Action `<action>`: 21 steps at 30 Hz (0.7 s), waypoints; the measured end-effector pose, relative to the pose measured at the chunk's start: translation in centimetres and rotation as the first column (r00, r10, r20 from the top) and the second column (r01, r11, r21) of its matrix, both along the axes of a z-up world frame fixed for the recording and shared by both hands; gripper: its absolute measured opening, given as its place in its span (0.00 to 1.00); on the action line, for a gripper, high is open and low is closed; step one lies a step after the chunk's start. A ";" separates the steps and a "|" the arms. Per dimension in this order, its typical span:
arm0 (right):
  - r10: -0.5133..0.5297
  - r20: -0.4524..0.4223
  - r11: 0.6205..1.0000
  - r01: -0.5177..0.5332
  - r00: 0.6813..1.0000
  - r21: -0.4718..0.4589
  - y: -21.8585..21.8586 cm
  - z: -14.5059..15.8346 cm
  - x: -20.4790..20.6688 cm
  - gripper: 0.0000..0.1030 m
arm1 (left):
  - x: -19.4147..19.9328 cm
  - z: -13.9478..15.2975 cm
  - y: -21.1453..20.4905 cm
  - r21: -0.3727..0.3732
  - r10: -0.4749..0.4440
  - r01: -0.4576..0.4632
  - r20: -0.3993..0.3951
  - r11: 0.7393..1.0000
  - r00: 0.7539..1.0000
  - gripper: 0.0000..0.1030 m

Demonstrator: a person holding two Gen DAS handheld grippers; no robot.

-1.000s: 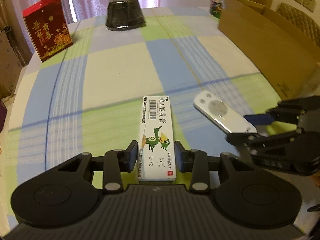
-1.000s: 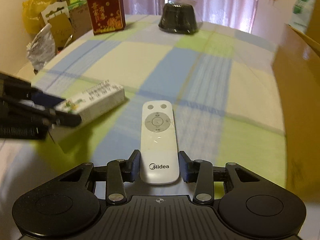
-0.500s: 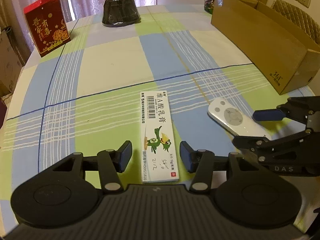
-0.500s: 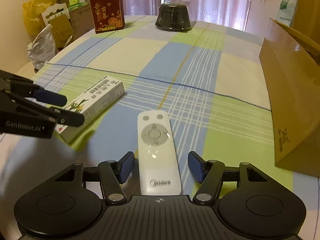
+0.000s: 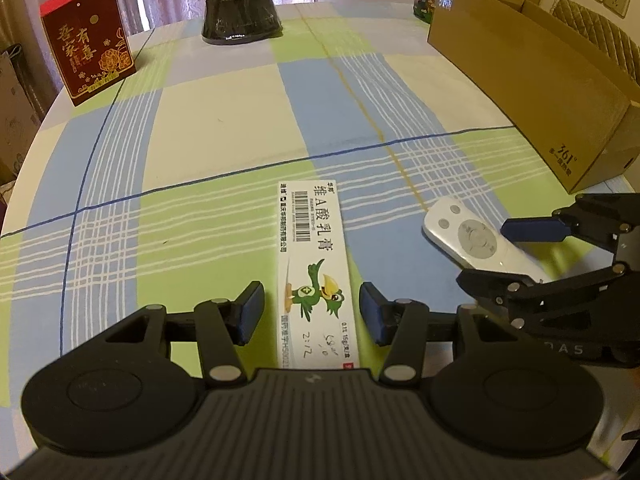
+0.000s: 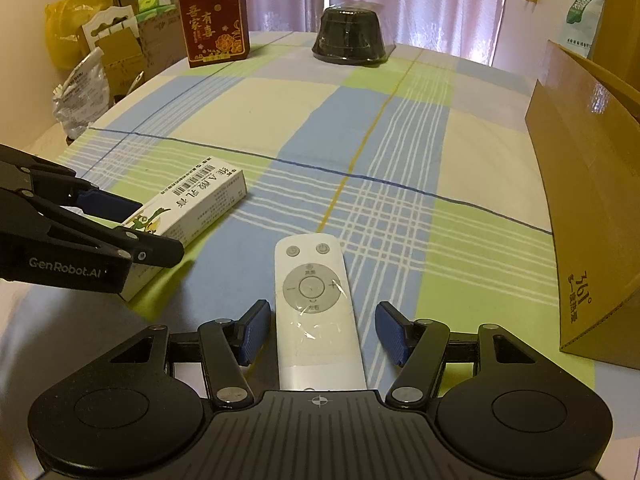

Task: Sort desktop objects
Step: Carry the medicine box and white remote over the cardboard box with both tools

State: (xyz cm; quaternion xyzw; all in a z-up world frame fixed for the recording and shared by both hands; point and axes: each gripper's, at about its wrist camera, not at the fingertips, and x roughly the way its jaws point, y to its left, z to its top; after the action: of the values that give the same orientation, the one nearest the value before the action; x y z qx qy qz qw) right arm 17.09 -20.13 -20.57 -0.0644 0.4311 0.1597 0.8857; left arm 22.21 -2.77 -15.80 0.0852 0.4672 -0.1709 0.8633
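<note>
Lying flat on the checked tablecloth (image 5: 224, 128), the white ointment box (image 5: 314, 268) sits at the lower middle of the left wrist view, between the spread fingers of the left gripper (image 5: 311, 312); both blue pads stand clear of its long sides, so nothing is gripped. At the right edge of that frame the right gripper (image 5: 516, 256) straddles the white remote (image 5: 476, 242). From the right wrist view the remote (image 6: 316, 304) lies lengthwise at the lower centre, the right gripper (image 6: 319, 330) wide open around it with a gap on each side. The left gripper (image 6: 132, 226) comes in from the left edge over the box (image 6: 196, 204). A brown cardboard box (image 6: 580, 208) stands along the right side, a red gift box (image 6: 214, 24) and a black bowl-shaped container (image 6: 350, 34) at the top of the frame.
</note>
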 end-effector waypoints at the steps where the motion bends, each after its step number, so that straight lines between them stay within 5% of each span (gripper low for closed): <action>1: 0.000 0.002 1.000 0.000 1.000 -0.001 0.0 0.0 0.0 0.60 | 0.0 0.0 0.0 0.002 0.000 0.000 -0.001 1.000 1.000 0.46; 15: 0.005 0.011 1.000 -0.005 1.000 -0.006 0.1 -0.1 -0.2 0.59 | 0.0 -0.4 -0.3 0.024 -0.009 0.009 -0.001 1.000 1.000 0.32; 21: 0.023 0.009 1.000 -0.022 1.000 -0.010 0.3 0.2 -0.3 0.39 | -0.3 -0.3 -0.4 0.034 -0.020 0.020 0.000 0.999 1.000 0.32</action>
State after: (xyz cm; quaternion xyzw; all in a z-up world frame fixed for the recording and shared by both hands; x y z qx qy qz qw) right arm 16.74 -19.79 -20.37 -0.0745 0.4271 0.1671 0.8855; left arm 21.91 -3.15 -16.15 0.1045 0.4688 -0.1718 0.8601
